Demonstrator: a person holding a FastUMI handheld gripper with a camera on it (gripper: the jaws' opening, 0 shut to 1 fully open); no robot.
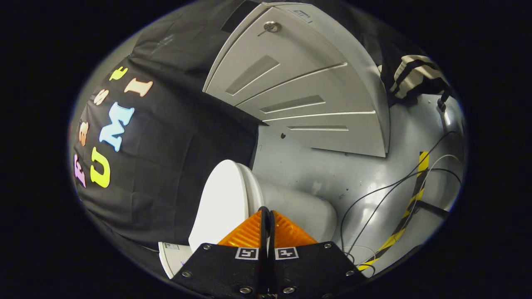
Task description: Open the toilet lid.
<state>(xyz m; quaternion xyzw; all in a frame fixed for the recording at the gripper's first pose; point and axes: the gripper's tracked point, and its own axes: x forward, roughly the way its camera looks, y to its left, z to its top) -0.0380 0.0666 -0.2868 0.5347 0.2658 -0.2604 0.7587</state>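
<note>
We hold the tool point(266, 216) clenched, its fingers pressed together on nothing.
The toilet lid point(220, 199) sits just ahead of them, beside the toilet bowl point(299, 207); grey cabinet point(299, 95) beyond.

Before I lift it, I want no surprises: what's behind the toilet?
Behind the toilet hangs the black cloth wall, with a grey locker further back. The cloth hides whatever is behind it. The fingers look closed.

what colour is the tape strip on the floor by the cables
Yellow and black diagonal stripes; the tape strip shows best in the gripper view, beyond the shut gripper.
</note>
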